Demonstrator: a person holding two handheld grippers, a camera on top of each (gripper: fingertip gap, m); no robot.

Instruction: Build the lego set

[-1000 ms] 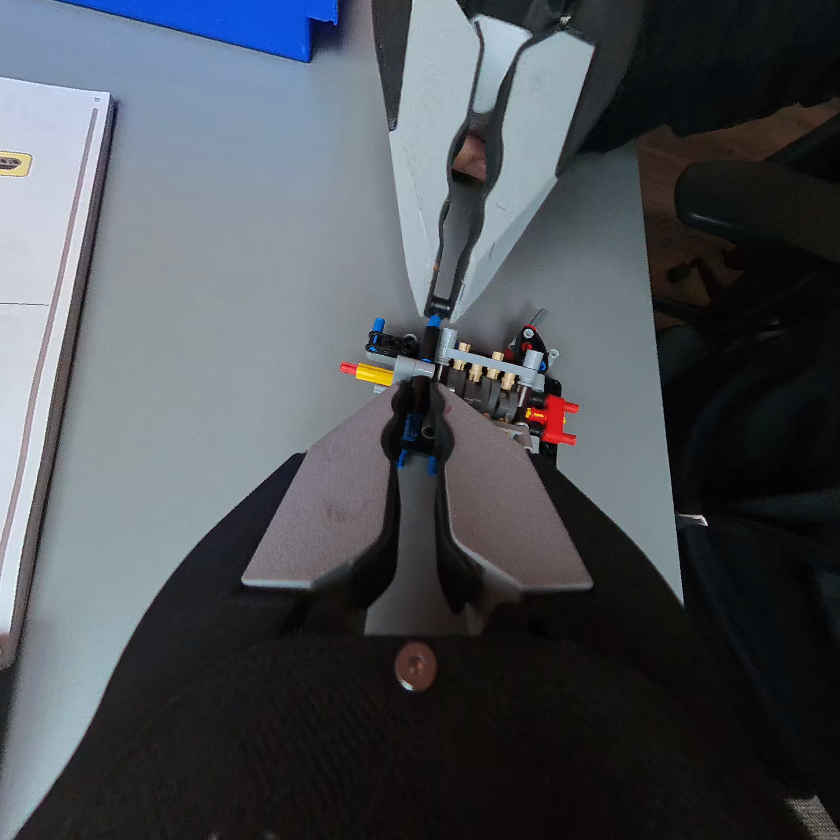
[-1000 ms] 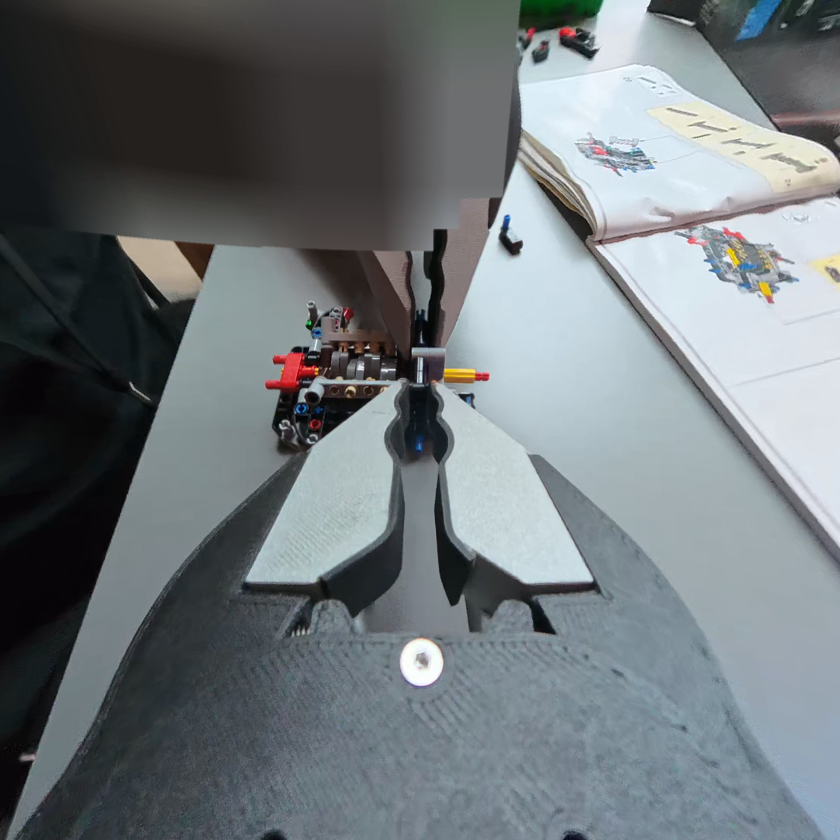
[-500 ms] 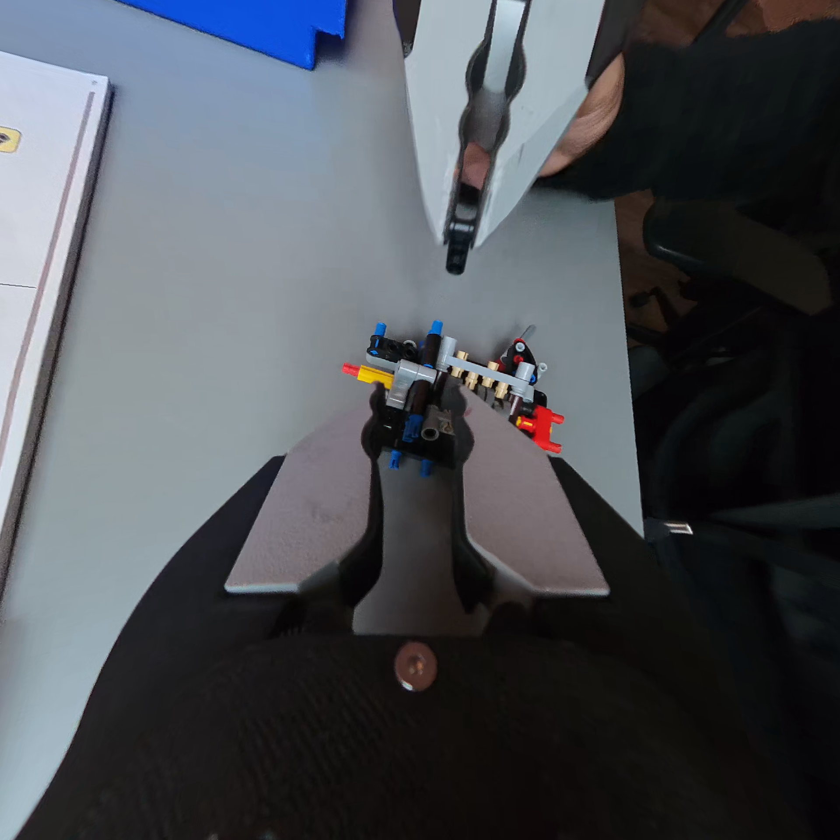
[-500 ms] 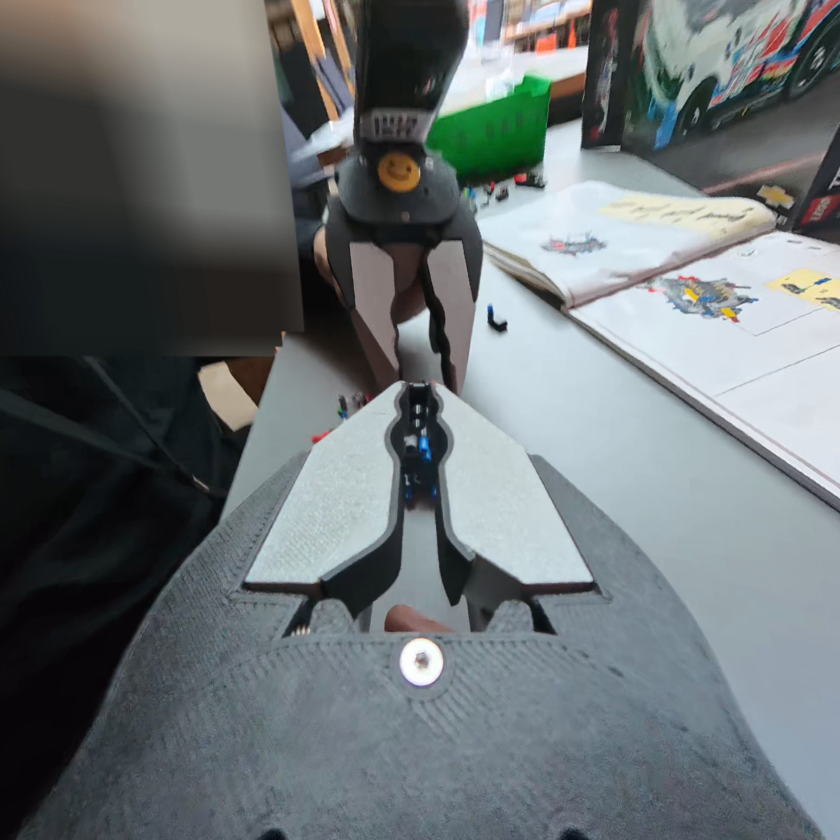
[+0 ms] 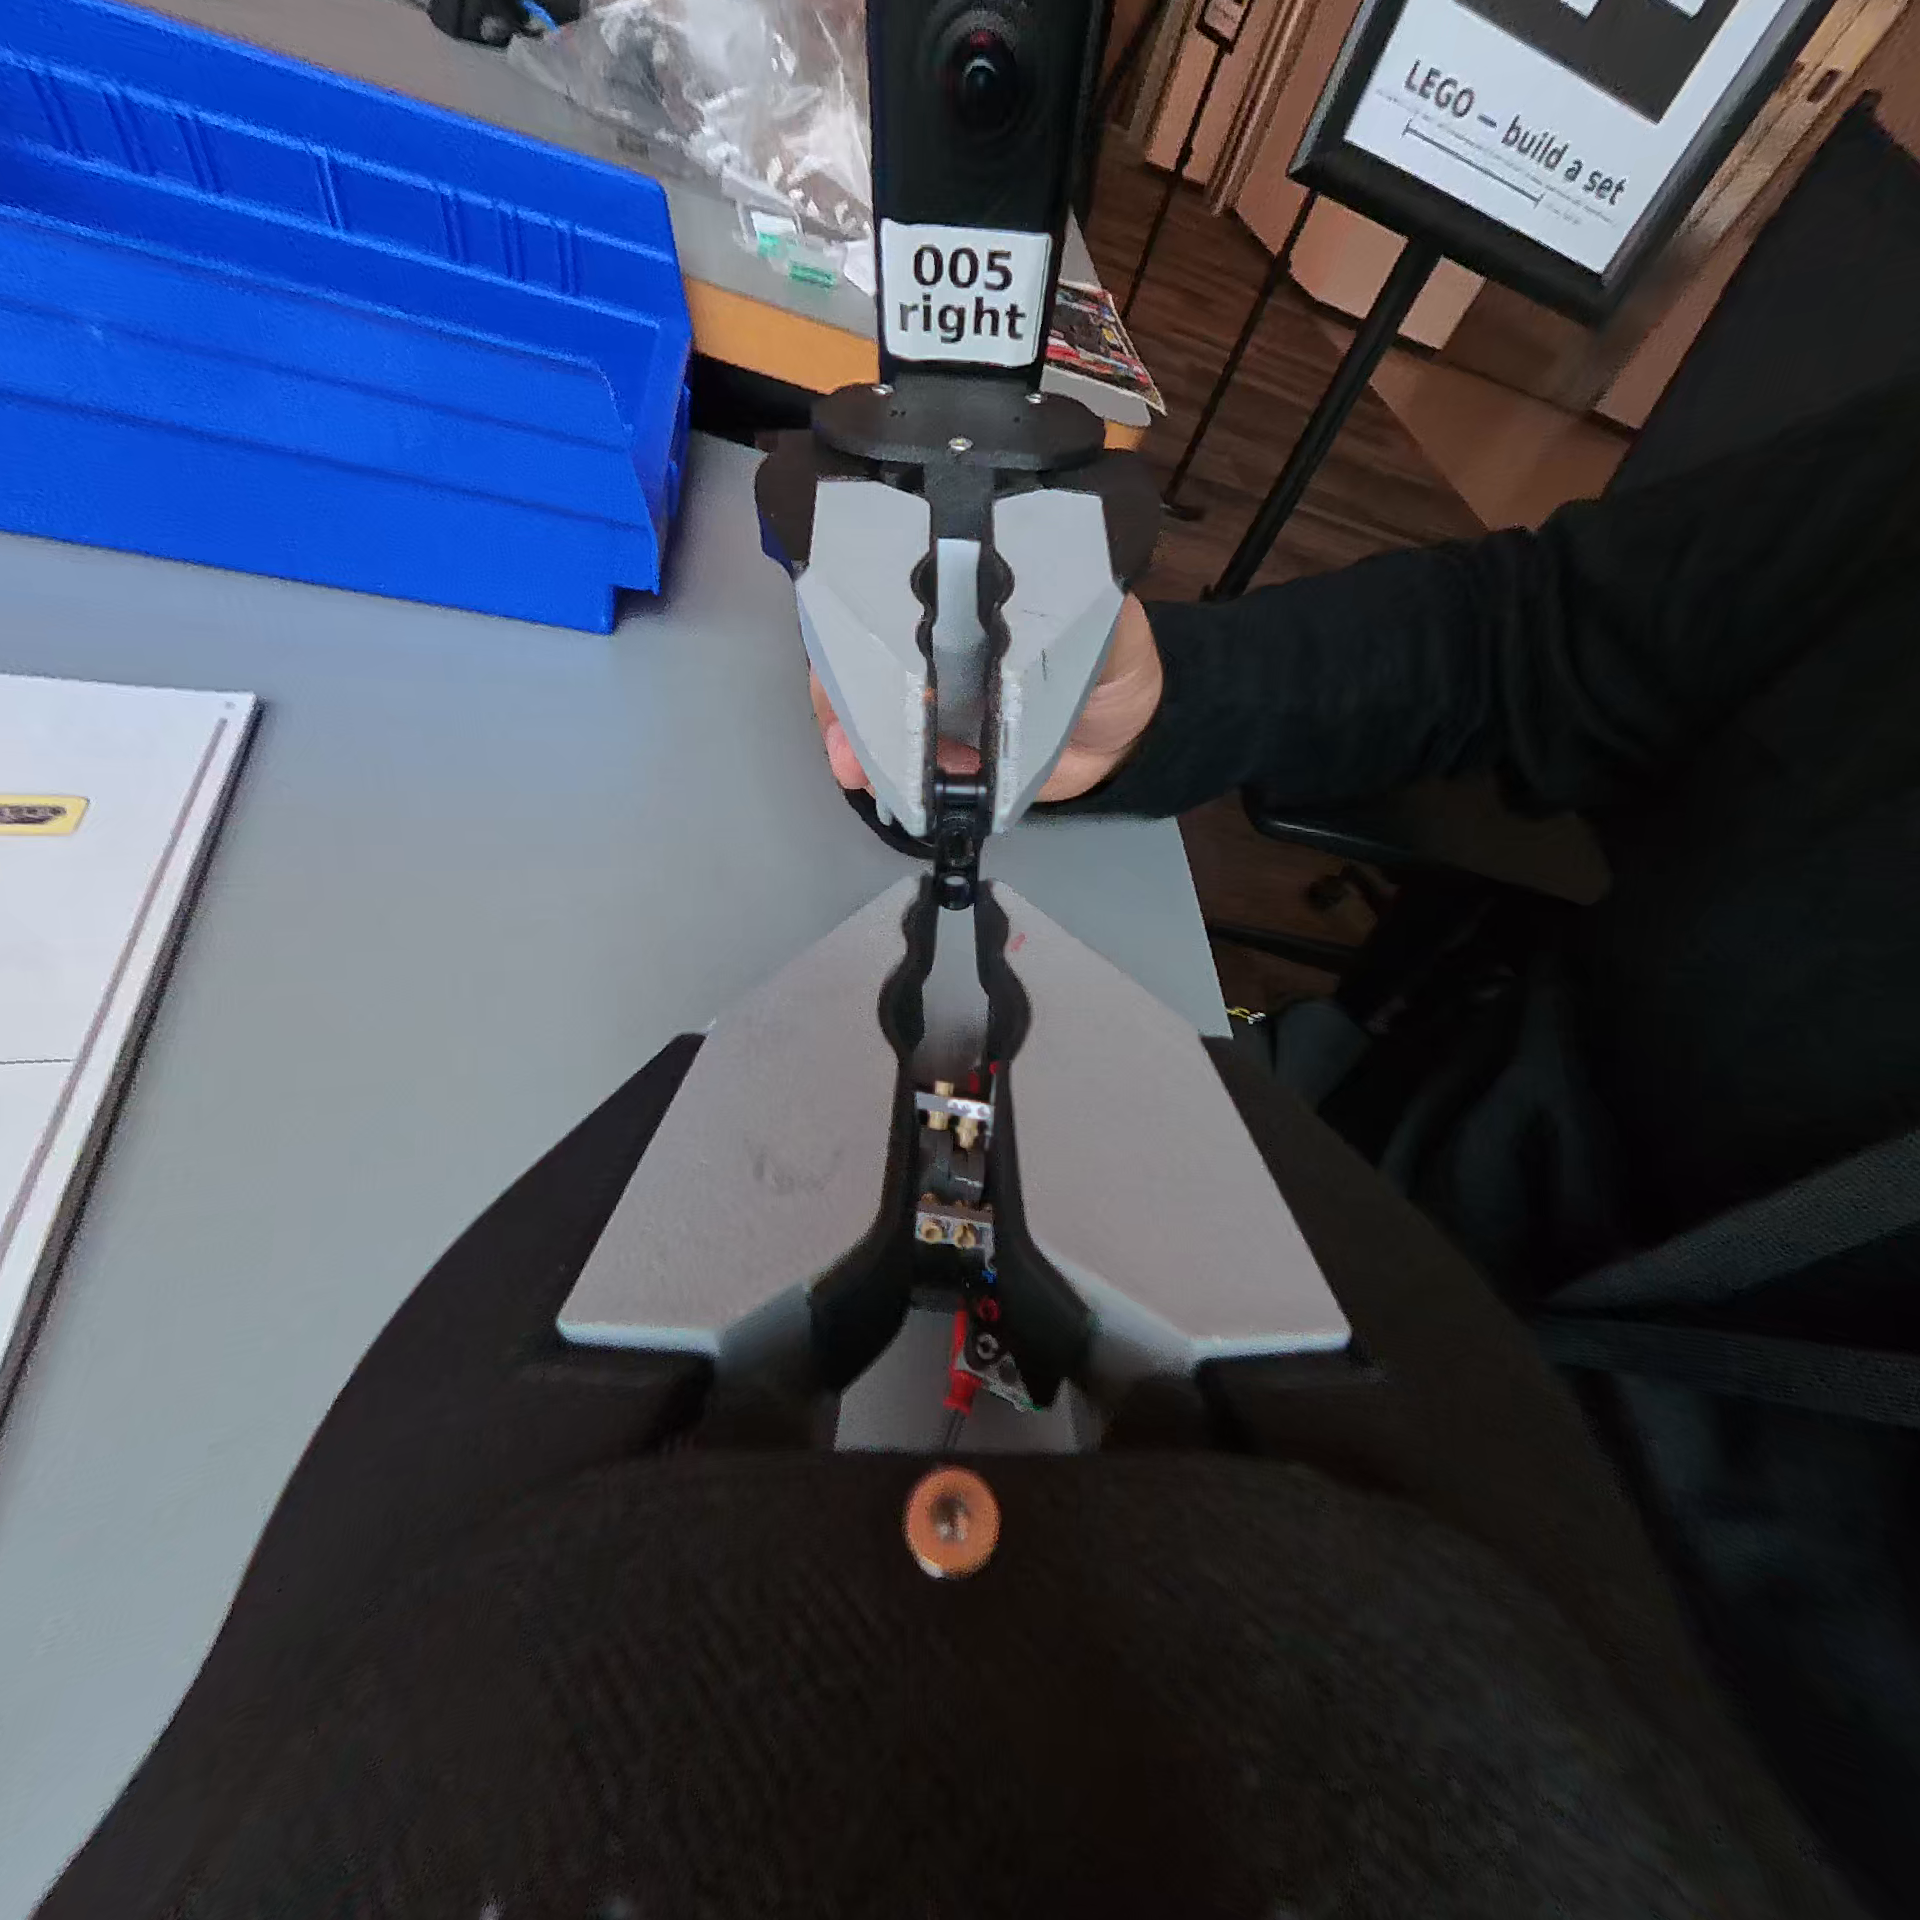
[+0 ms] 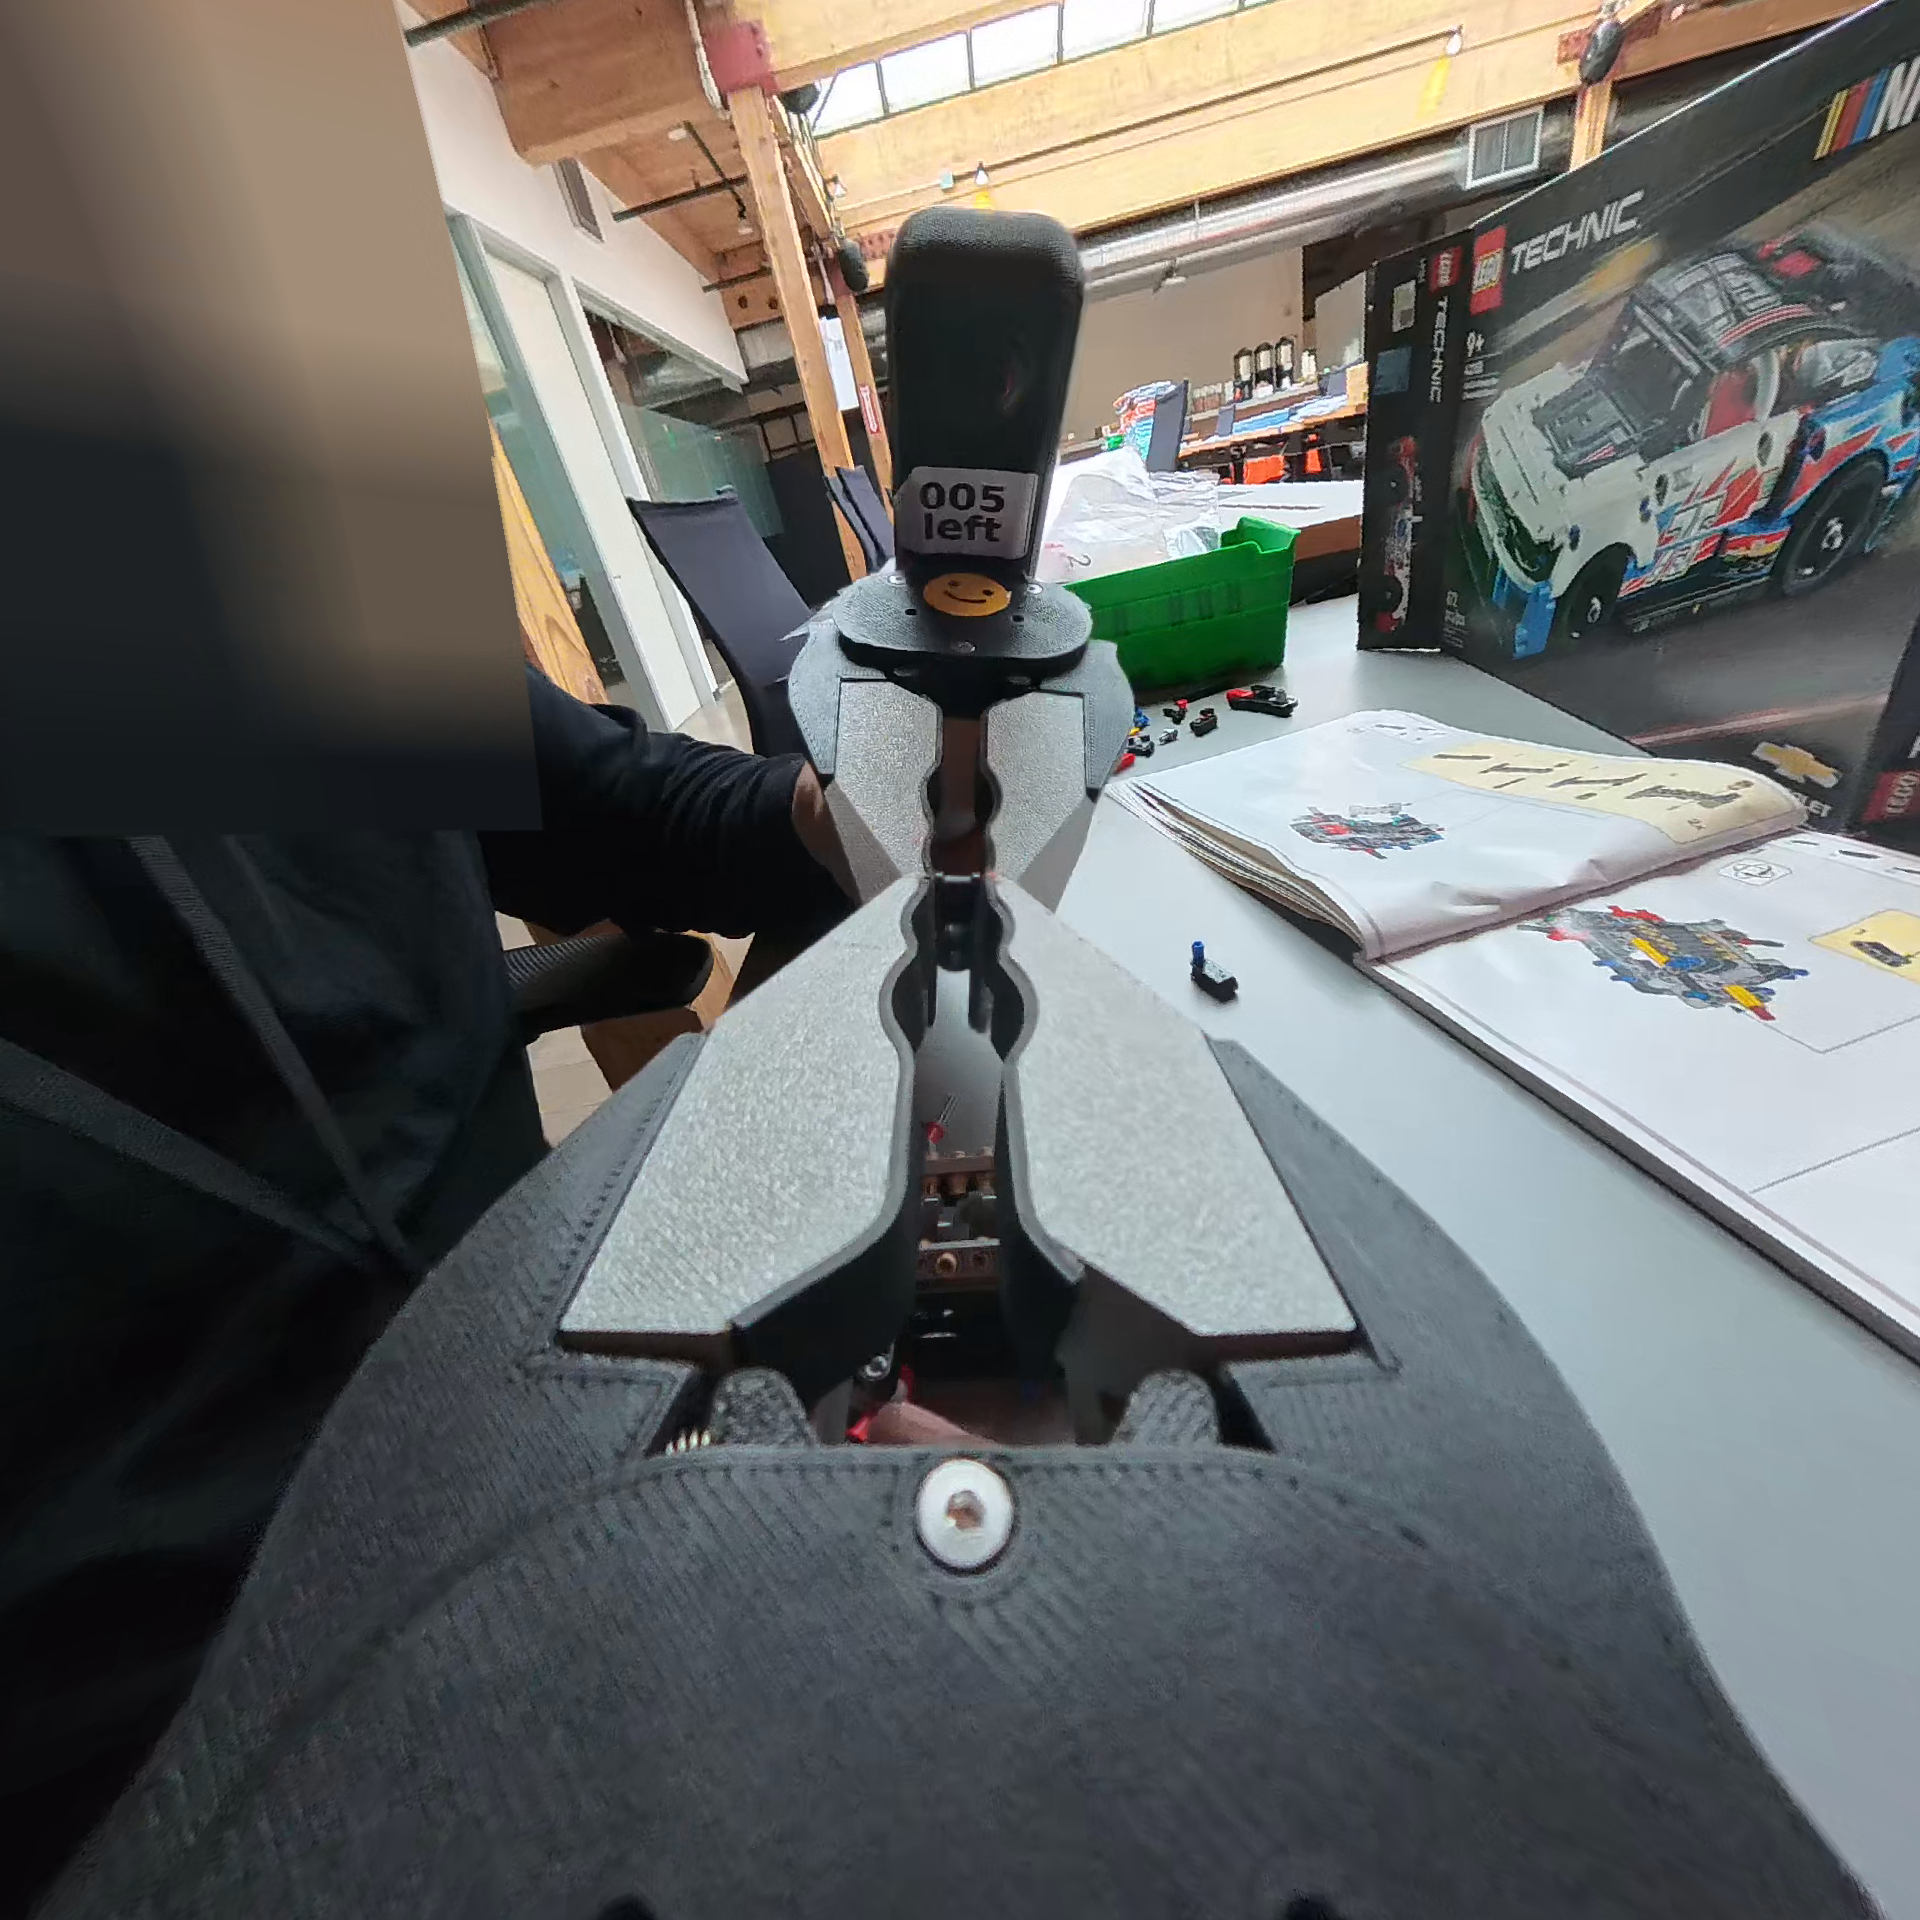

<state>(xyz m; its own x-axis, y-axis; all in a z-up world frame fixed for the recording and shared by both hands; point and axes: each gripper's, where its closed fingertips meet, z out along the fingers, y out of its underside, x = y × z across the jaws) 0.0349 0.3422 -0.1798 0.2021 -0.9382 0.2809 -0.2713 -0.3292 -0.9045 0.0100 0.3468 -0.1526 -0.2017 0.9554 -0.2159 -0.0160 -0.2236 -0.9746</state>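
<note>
A small black lego connector (image 5: 953, 831) is held in the air between both grippers, which face each other tip to tip. My right gripper (image 6: 958, 894) is shut on one end of it (image 6: 956, 920). My left gripper (image 5: 952, 902) has its tips closed around the other end. The partly built lego assembly (image 5: 951, 1158), grey with tan pins and red parts, lies on the grey table (image 5: 499, 831) below. It shows only through the gap between the fingers, also in the right wrist view (image 6: 951, 1216). A person's hands hold both grippers.
An open instruction booklet (image 6: 1558, 935) lies on the table, with a small black and blue piece (image 6: 1210, 977) beside it. A blue bin (image 5: 312, 364), a green bin (image 6: 1184, 613), loose pieces (image 6: 1236, 707) and the set's box (image 6: 1662, 416) stand behind. The table edge (image 5: 1195, 935) and a chair are close. My left and right fingertips are right by each other.
Both grippers have risen from the table. My left gripper let go of the assembly, which stays on the table. My right gripper brought the black connector to my left gripper's tips.
</note>
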